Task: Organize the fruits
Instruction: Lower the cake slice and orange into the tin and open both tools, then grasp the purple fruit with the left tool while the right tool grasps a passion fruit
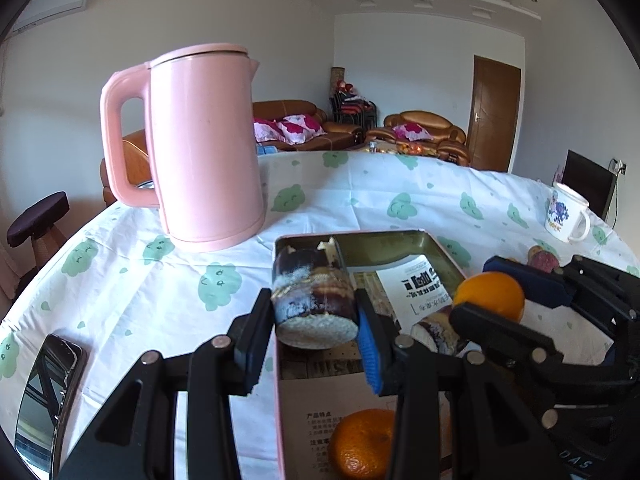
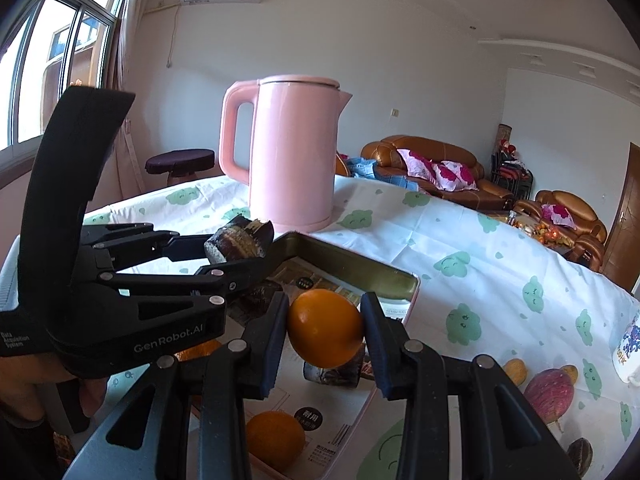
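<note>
The desk (image 1: 132, 300), draped in a white cloth with green prints, is carrying a tall pink plastic kettle (image 1: 204, 148) beyond the fingers. A shallow rectangular metal tin (image 1: 400, 240) lined with printed paper is lying beneath both grippers. The left gripper (image 1: 316, 312) is pinching a dark purple sugarcane chunk (image 1: 312, 292) above the tin. The right gripper (image 2: 325, 332) is squeezing a round orange (image 2: 325, 328) over the tin; another orange (image 2: 274, 440) is sitting in it below.

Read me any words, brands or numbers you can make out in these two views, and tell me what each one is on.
"GenRobot.AI": on the left tongs' black body.
"Data Acquisition System": small print on the same body, at its edge.
"DAS": partial lettering on the right tongs' body.
"产品特点": heading on the printed paper lining the tin tray; the lines under it are too small.
Mug: lettering blurred, unreadable.
</note>
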The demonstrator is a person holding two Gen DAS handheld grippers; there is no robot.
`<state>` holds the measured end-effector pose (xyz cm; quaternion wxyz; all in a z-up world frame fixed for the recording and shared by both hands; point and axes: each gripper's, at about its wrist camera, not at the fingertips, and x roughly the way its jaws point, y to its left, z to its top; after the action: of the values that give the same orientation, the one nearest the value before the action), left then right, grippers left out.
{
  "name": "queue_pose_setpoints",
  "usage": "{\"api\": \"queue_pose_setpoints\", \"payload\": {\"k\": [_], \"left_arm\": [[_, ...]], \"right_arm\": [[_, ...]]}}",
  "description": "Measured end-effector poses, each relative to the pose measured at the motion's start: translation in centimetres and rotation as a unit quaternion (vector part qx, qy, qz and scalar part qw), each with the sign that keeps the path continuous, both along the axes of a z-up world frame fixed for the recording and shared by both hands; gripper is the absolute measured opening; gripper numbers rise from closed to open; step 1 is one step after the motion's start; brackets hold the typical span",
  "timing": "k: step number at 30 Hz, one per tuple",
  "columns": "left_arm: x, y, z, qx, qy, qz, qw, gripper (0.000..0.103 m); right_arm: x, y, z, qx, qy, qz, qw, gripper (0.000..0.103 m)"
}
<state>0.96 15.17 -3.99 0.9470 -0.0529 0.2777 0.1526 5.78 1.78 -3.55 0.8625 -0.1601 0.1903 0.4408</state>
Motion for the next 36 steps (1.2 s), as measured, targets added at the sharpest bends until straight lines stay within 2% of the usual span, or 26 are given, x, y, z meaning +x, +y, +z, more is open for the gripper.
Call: {"api": "queue_pose_setpoints", "payload": {"k": [6, 9, 11, 14, 19, 26, 33, 36], "left_arm": [[0.2, -0.4, -0.1, 0.008, 0.009, -0.004, 0.9999, 0.043], [0.0, -0.5, -0.1, 0.018, 0.01, 0.005, 0.9998, 0.051], [-0.1, -0.3, 0.0, 0.016, 0.008, 0.012, 0.9998, 0.064], [-0.6, -0.1, 0.4, 0.011, -0.002, 0.02, 0.9998, 0.075], [-1.3, -1.3, 1.5, 0.007, -0.029, 0.01, 0.9995, 0.088], [-0.2, -5.1, 2.8, 0.004, -0.052, -0.03, 0.9982, 0.096], [2.8, -10.3, 2.7, 0.011, -0.04, -0.091, 0.995, 0.098], [4.1, -12.0, 2.5, 0.002, -0.029, -0.114, 0.9931, 0.098]], "right_arm": [[0.3, 0.5, -0.5, -0.016, 0.023, 0.01, 1.0, 0.039], [0.7, 0.8, -0.9, -0.027, 0.052, 0.025, 0.998, 0.04], [0.8, 0.6, -0.9, -0.024, 0.055, 0.023, 0.998, 0.043], [0.9, -0.1, -0.6, -0.009, 0.052, 0.012, 0.999, 0.055], [1.0, -2.2, 0.2, 0.005, 0.036, -0.016, 0.999, 0.055], [2.7, -9.2, 2.0, 0.036, 0.025, -0.092, 0.995, 0.056], [6.9, -17.6, 1.3, 0.042, 0.044, -0.216, 0.974, 0.056], [8.3, -19.3, 0.7, 0.037, 0.063, -0.243, 0.967, 0.057]]}}
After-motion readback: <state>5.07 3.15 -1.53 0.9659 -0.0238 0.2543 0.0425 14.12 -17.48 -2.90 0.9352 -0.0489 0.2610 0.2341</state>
